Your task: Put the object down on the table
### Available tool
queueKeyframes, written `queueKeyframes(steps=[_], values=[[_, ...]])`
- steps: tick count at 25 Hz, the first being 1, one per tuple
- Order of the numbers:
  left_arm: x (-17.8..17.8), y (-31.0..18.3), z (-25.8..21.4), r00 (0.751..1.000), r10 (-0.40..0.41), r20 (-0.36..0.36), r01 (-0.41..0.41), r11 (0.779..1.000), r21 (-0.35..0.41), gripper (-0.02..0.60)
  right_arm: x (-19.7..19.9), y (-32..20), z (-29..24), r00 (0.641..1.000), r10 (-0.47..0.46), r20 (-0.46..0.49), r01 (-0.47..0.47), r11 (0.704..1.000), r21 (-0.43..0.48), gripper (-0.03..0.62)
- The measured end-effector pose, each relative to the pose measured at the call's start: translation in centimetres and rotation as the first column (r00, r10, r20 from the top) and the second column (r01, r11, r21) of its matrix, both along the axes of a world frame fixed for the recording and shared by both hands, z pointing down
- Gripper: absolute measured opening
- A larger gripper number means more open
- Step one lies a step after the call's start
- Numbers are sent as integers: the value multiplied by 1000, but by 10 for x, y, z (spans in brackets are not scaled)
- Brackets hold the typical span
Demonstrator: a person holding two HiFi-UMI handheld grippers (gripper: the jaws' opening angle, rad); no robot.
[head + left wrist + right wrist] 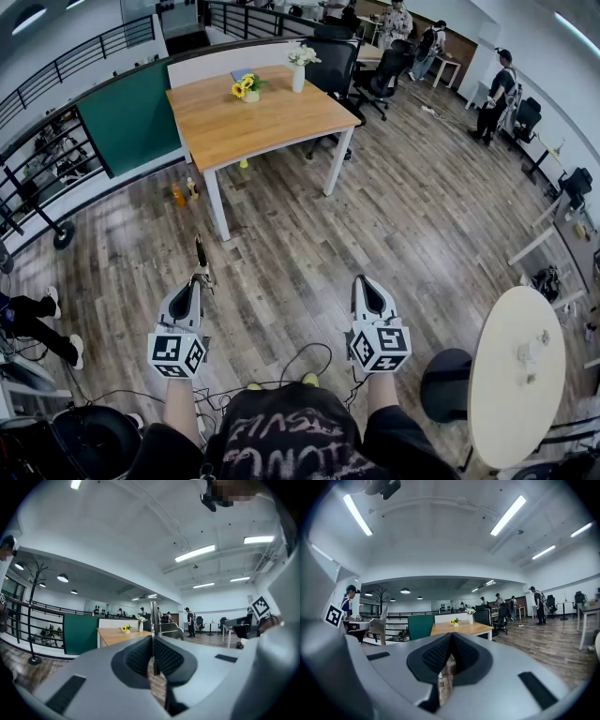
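My left gripper (199,279) is shut on a thin dark metal tool (201,255) that sticks out forward past its tips. In the left gripper view the tool (153,617) stands upright, pinched between the pads of that gripper (153,637). My right gripper (362,283) is shut with nothing between its fingers; its view shows the pads (440,652) meeting at the tip. Both grippers hang over the wood floor, well short of the wooden table (272,120), which carries a pot of sunflowers (246,87) and a white vase (299,70). The table (112,635) lies straight ahead.
A round white table (511,394) and a black stool (444,384) stand at my right. Bottles (182,193) sit on the floor by the table's leg. A green partition (127,117) and railing are at the left, office chairs (380,70) and people (497,94) at the back. Cables (300,361) lie near my feet.
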State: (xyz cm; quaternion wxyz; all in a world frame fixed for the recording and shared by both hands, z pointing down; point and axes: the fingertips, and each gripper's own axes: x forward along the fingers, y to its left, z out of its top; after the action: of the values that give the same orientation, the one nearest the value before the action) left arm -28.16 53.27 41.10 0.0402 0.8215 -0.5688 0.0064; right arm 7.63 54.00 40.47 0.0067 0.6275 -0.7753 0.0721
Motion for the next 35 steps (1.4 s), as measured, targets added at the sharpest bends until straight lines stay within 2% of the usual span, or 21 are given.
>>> queueKeyframes(steps=[14, 21, 35], values=[[30, -4, 0, 999, 21, 33, -21, 1000, -6, 15, 25, -1, 9, 999, 9, 40, -9, 1000, 1, 3], [56, -7, -7, 999, 33, 33, -33, 999, -2, 15, 48, -2, 0, 1000, 26, 6, -27, 999, 38, 5], [123, -17, -10, 1000, -14, 5, 14, 1000, 22, 17, 123, -12, 2, 1000, 0, 6, 0, 997, 73, 5]])
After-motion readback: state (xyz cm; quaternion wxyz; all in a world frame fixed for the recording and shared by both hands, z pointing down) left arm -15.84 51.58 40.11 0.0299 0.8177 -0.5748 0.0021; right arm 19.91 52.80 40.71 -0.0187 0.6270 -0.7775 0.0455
